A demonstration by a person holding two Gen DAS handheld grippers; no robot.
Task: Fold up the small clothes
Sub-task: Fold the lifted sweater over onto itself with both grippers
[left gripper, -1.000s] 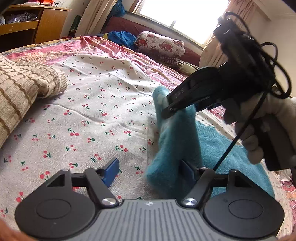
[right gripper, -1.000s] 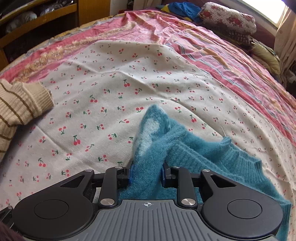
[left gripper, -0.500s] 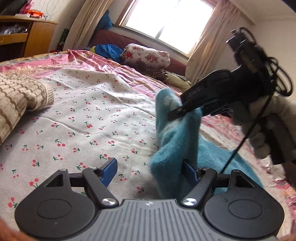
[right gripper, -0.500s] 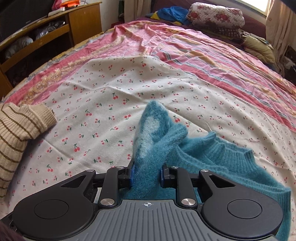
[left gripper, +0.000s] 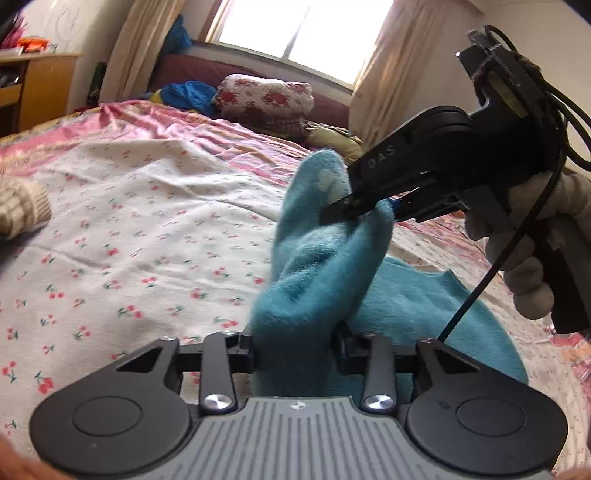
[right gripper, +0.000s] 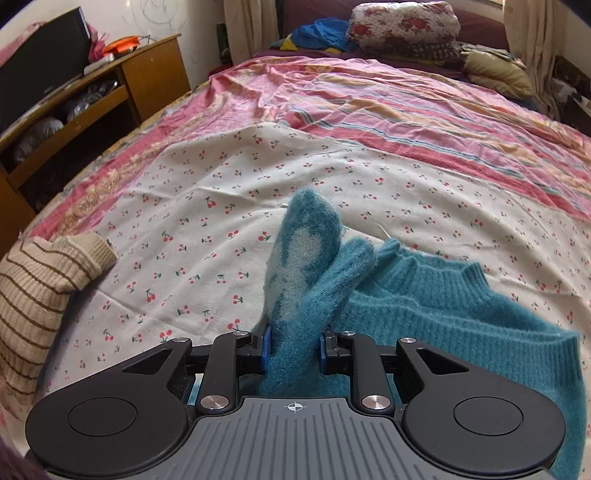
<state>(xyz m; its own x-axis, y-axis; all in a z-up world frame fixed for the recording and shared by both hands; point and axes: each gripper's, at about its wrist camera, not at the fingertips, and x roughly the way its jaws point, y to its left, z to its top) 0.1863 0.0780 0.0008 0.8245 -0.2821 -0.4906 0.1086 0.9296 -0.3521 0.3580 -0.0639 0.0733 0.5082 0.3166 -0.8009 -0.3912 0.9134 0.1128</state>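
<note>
Nearest to me, the left gripper (left gripper: 293, 352) has its two fingers closed on a thick fold of the teal sweater (left gripper: 314, 280), which rises up between them. The right gripper (right gripper: 293, 349) also pinches the same fuzzy sleeve between its blue pads (right gripper: 266, 347), with only a narrow gap that is filled by the wool. In the left wrist view the right gripper (left gripper: 354, 206) comes in from the right side, held by a hand in a light glove (left gripper: 532, 254), and white letters "DAS" can be read on its black body. The rest of the sweater lies flat on the cherry-print sheet (right gripper: 207, 236), with its ribbed collar (right gripper: 439, 273) facing the far side. To the left, well apart, lies a beige striped sweater (right gripper: 40, 295). Farther away there is a pink striped blanket (right gripper: 388, 118), then a floral pillow (right gripper: 402, 22) and a wooden shelf (right gripper: 122, 85) by the wall.
</note>
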